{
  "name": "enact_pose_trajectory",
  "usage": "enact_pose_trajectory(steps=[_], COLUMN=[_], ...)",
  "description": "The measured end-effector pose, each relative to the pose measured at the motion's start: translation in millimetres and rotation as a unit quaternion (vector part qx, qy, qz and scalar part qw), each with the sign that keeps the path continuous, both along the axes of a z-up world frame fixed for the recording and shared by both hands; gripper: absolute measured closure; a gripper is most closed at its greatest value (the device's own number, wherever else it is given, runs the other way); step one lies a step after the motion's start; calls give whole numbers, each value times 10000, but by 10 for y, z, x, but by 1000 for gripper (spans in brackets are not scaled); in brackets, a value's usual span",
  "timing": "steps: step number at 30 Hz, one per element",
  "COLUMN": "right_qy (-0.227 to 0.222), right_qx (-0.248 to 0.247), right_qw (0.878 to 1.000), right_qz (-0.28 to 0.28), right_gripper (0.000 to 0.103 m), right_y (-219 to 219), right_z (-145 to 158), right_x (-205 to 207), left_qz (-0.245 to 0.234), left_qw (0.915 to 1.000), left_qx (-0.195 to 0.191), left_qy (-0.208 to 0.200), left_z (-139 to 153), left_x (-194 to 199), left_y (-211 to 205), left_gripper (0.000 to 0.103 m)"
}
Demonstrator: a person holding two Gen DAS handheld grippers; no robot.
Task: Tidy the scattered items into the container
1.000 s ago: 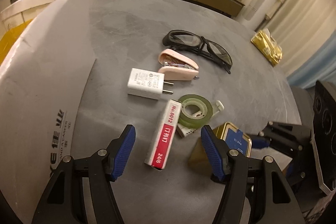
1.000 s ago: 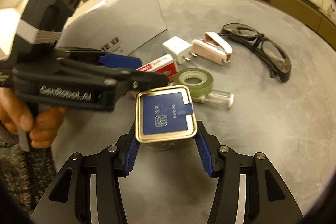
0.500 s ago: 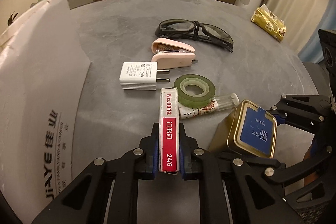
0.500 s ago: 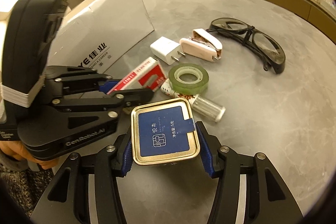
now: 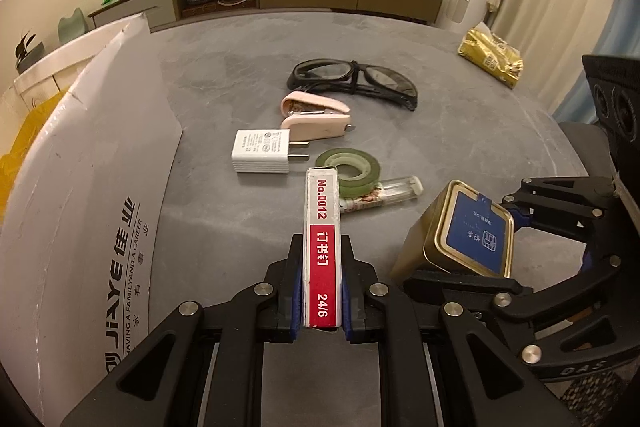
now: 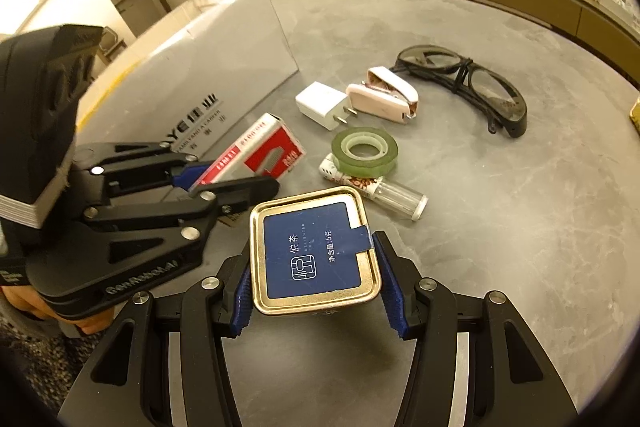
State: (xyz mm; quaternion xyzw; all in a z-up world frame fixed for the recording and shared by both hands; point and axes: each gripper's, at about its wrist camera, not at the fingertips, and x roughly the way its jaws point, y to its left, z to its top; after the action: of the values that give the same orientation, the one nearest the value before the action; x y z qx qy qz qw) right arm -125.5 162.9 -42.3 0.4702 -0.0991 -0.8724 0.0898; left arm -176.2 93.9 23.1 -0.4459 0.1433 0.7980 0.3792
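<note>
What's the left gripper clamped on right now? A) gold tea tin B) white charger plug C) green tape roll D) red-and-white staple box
D. In the left wrist view the left gripper has its blue pads pressed against both sides of the red-and-white staple box; the gold tea tin sits in the right gripper, and the green tape roll and white charger plug lie on the table.

Black linkage claw [image 5: 322, 297] with silver screws and blue ribbed pads [image 6: 394, 291].
</note>
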Motion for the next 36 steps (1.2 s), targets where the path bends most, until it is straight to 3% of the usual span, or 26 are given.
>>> enact_pose_trajectory(steps=[18, 36], right_qy=[393, 794], right_qx=[-123, -189], right_qw=[9991, 9966], right_qz=[-56, -150], right_gripper=[47, 47], right_y=[-152, -287], right_z=[296, 536], right_x=[222, 441], left_qz=[-23, 112], left_qw=[9997, 9992], left_qx=[241, 318], left_qy=[-32, 214], left_z=[226, 713], left_x=[231, 533], left_y=[-205, -526], left_gripper=[88, 88])
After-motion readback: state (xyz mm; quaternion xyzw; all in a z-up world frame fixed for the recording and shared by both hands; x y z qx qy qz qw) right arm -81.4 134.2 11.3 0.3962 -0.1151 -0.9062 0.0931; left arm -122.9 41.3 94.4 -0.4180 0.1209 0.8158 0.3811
